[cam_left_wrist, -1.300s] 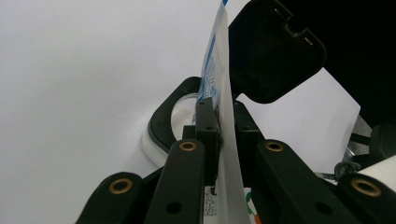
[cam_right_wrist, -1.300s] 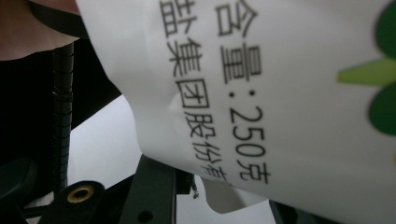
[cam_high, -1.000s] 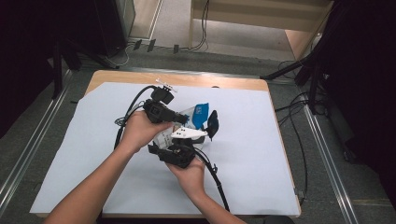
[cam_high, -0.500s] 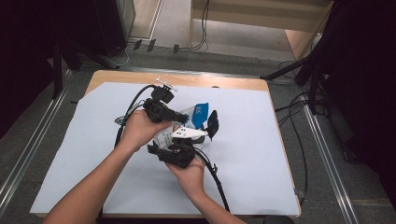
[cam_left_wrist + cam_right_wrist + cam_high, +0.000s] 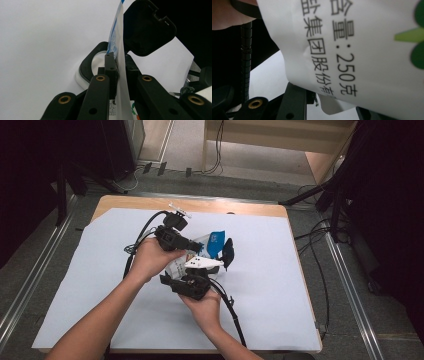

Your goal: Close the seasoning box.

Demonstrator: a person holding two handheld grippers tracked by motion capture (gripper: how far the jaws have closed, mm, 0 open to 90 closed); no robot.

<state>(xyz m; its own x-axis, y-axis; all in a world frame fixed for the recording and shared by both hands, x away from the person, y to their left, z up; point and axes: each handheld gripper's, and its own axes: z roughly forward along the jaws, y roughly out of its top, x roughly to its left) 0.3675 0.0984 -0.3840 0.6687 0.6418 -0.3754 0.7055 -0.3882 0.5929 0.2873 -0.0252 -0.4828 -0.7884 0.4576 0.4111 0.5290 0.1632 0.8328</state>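
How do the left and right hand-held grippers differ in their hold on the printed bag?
The left hand-held gripper pinches the thin bag edge-on, its jaws nearly together. The right hand-held gripper takes the bag's lower edge, its jaws standing wider; whether they press is unclear. In the high view, both meet mid-table on the white sheet.

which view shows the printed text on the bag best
The right gripper view: the bag is close up, black characters and "250" readable. The left gripper view shows it edge-on between shut jaws. The high view shows it small, print unreadable.
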